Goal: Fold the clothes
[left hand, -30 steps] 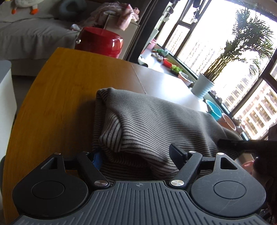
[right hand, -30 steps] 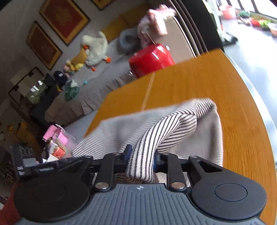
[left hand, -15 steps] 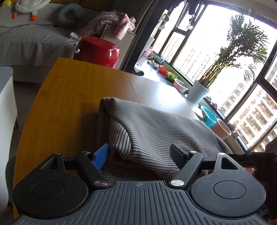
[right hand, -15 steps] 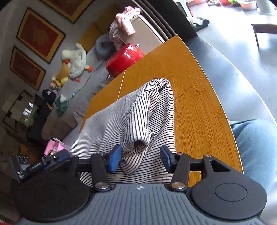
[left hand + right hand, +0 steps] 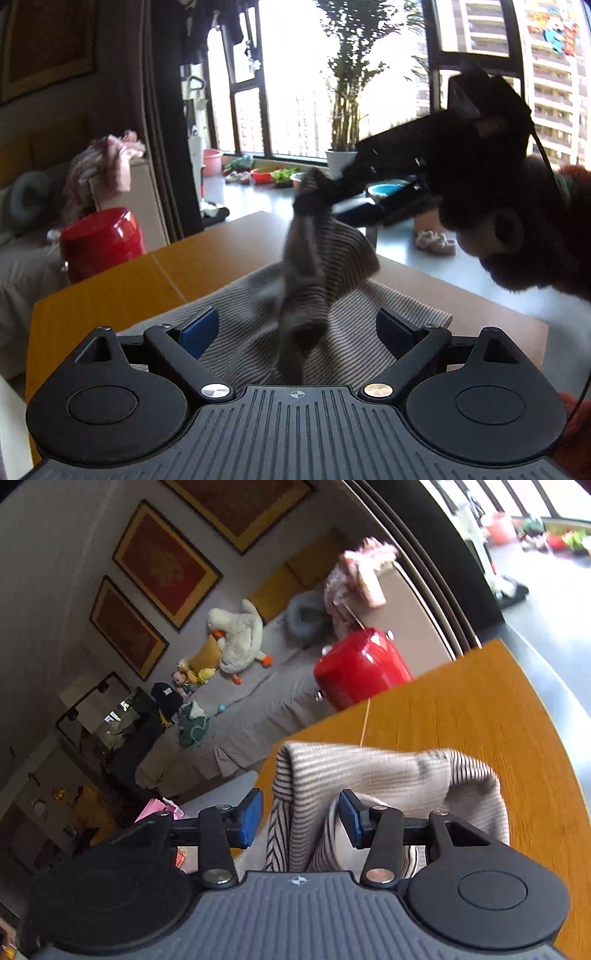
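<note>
A grey striped knit garment (image 5: 325, 295) lies on the wooden table (image 5: 110, 291). In the left wrist view one part of it is lifted into a peak under the right gripper (image 5: 321, 199), which looks dark against the window. My left gripper (image 5: 295, 328) is open, its blue pads wide apart on either side of a hanging fold. In the right wrist view the garment (image 5: 369, 775) is bunched between and beyond the fingers. The right gripper (image 5: 301, 821) has its pads apart with cloth lying loosely between them.
A red pot (image 5: 99, 240) stands at the table's far edge; it also shows in the right wrist view (image 5: 362, 672). A grey sofa (image 5: 236, 716) with a plush duck (image 5: 236, 635) lies beyond. Windows, a potted plant (image 5: 347, 110) and floor basins sit behind the table.
Both grippers have risen and tilted up. The right gripper opened half a second ago and stays open. The garment's fold is now lifted into a peak instead of lying flat.
</note>
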A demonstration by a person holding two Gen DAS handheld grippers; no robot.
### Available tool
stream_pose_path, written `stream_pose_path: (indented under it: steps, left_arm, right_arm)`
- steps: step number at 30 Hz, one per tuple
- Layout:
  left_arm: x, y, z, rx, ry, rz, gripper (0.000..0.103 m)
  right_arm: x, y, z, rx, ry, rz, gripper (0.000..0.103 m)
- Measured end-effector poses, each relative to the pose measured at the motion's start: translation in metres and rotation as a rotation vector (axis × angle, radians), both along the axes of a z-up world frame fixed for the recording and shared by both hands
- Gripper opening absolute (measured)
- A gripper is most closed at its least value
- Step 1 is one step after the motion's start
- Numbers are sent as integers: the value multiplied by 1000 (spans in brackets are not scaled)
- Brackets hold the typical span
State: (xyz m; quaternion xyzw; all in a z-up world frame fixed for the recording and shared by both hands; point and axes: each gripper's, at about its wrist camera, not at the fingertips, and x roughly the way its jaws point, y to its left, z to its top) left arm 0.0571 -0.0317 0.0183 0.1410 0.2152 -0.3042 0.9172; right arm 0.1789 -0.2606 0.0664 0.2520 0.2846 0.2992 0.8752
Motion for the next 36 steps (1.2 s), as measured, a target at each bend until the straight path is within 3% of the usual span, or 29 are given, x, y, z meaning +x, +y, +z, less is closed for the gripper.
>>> stream_pose_path:
  steps: [3,6,12,18,19,21,24,28,33,36]
  left_arm:
    - [14,-29,-16,66,-12,-21,95]
    - [22,-32,-29,50,54,-55,93]
    - [14,-25,-52,44,178,-132,94]
    - [10,-6,-57,11,226,-78,95]
    - [9,-1,-55,-10,232,-66,95]
    - [7,8,-50,-48,241,-43,96]
    - [0,20,-43,-78,231,-16,96]
    - [8,57,-33,-166,237,159,98]
    - [22,106,-21,-285,247,396,99]
    - [42,115,-29,-294,325,446,99]
  right_arm:
    - [-12,-14,16,-55,-65,-67,46]
    - [-28,-33,16,-94,-74,-127,48]
    - [-34,-44,-40,-58,132,-120,53]
    - [-31,-34,-99,-29,309,-78,54]
    - [-28,-28,-101,-32,303,-74,52]
    - [-23,-15,-96,-58,260,-70,28]
    - [-30,-9,-63,-81,122,-35,22]
    - [-44,-21,-38,-110,42,-24,21]
    - [-43,-36,-92,-176,187,-95,22]
    - [-49,-47,-108,-98,178,-114,21]
